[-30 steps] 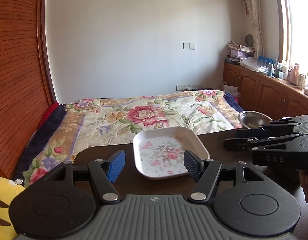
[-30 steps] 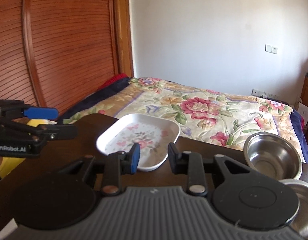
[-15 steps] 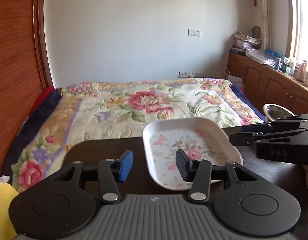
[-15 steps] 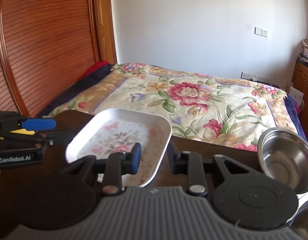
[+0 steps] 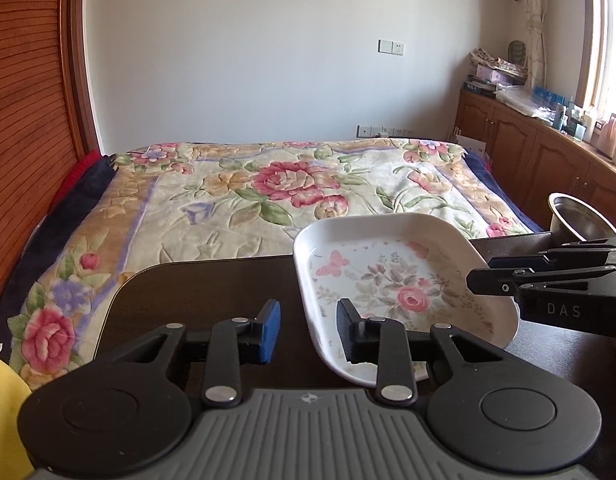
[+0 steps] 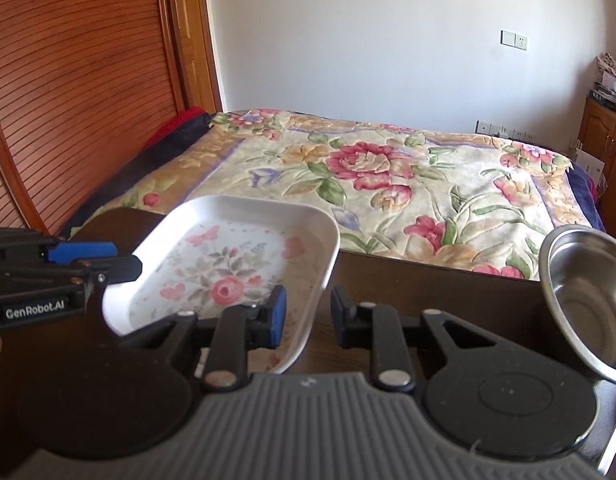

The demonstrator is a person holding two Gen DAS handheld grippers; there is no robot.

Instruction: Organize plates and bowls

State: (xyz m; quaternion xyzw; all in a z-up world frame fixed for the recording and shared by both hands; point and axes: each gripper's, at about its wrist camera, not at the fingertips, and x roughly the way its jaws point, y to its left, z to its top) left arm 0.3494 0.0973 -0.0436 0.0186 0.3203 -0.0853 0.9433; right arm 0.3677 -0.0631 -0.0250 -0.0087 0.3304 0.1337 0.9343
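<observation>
While both grippers' fingers straddle opposite rims of the white floral rectangular plate [image 5: 391, 280], tilted above the dark tabletop [image 5: 212, 296], whether either grips is unclear, and the steel bowl [image 6: 583, 300] right of it looks unsorted.

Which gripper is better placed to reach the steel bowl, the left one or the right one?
Probably the right gripper. The steel bowl sits close beside it on its right, while from the left gripper the bowl lies beyond the floral plate and the right gripper.
</observation>
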